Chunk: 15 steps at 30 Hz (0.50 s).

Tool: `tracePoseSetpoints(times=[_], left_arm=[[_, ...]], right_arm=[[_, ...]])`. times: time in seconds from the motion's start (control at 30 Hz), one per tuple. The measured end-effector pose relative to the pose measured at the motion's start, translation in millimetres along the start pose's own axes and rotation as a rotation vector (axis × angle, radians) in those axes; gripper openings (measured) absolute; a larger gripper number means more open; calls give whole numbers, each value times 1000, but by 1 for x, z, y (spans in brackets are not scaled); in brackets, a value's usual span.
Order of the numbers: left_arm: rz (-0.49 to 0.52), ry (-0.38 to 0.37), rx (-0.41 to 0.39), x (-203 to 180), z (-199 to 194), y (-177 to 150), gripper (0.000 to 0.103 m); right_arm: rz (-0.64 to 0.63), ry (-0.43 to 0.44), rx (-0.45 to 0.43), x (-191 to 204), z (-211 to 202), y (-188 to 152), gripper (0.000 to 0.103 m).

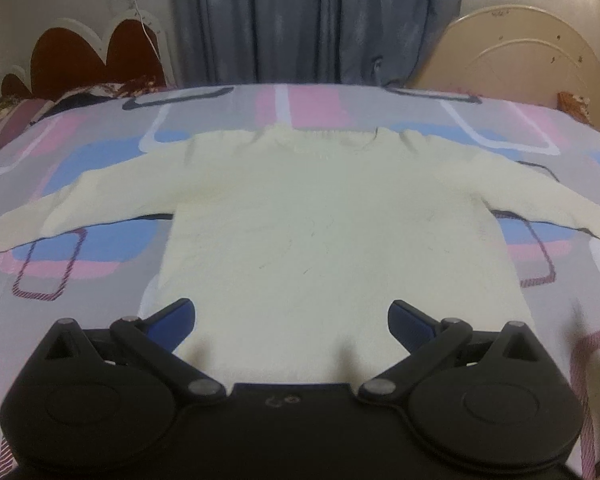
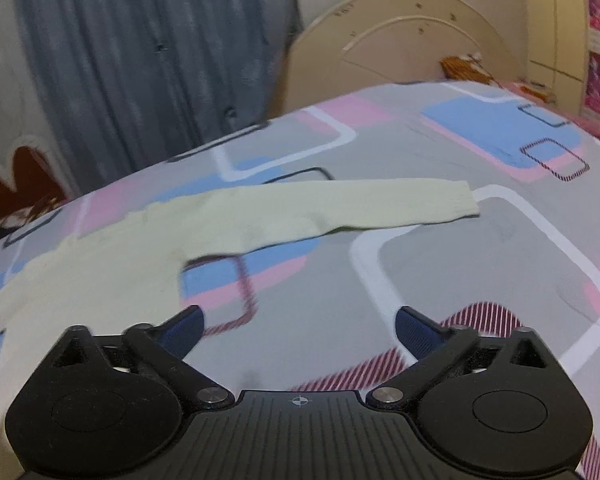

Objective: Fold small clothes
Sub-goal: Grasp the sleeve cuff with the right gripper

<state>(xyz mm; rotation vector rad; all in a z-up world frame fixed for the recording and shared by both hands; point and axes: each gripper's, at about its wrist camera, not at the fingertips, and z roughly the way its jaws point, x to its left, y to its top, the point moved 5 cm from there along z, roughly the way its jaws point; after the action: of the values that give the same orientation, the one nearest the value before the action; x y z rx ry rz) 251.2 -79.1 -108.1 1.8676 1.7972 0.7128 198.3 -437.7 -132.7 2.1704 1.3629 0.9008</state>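
Observation:
A small cream knit sweater (image 1: 320,216) lies flat on the bed, neck away from me, both sleeves spread out to the sides. My left gripper (image 1: 292,316) is open and empty, hovering over the sweater's bottom hem at its middle. In the right wrist view the sweater's body (image 2: 92,272) is at the left and its right sleeve (image 2: 340,208) stretches to the right, cuff at the far end. My right gripper (image 2: 300,326) is open and empty, over the bedsheet just below the sleeve's armpit.
The bed is covered by a grey sheet (image 1: 100,264) with pink and blue rectangles. A blue-grey curtain (image 1: 300,20) hangs behind the bed. A cream headboard (image 1: 520,60) stands at the right, a brown scalloped one (image 1: 80,60) at the left.

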Motion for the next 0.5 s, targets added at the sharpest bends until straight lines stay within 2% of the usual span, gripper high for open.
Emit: tracePoseSetpoints(times=[0.17,0.23,0.27,0.4,0.5], left_arm=[[6,38,9,-6,21,11,103],[17,56,8,-9,29,16,103],[21,63,8,-9,33,18,103],[21,84,17,-10,45,24,102],[12,87,27,-8,53,27,102]], right_arm=[[94,-37,67,-39,56,19,84],[120,-53,88,-50,74,25,72],[142,-55,101,-56,83,28,71],[204,-94,124,-77,114,38,69],[221,-111,102,-87,126,50,69]])
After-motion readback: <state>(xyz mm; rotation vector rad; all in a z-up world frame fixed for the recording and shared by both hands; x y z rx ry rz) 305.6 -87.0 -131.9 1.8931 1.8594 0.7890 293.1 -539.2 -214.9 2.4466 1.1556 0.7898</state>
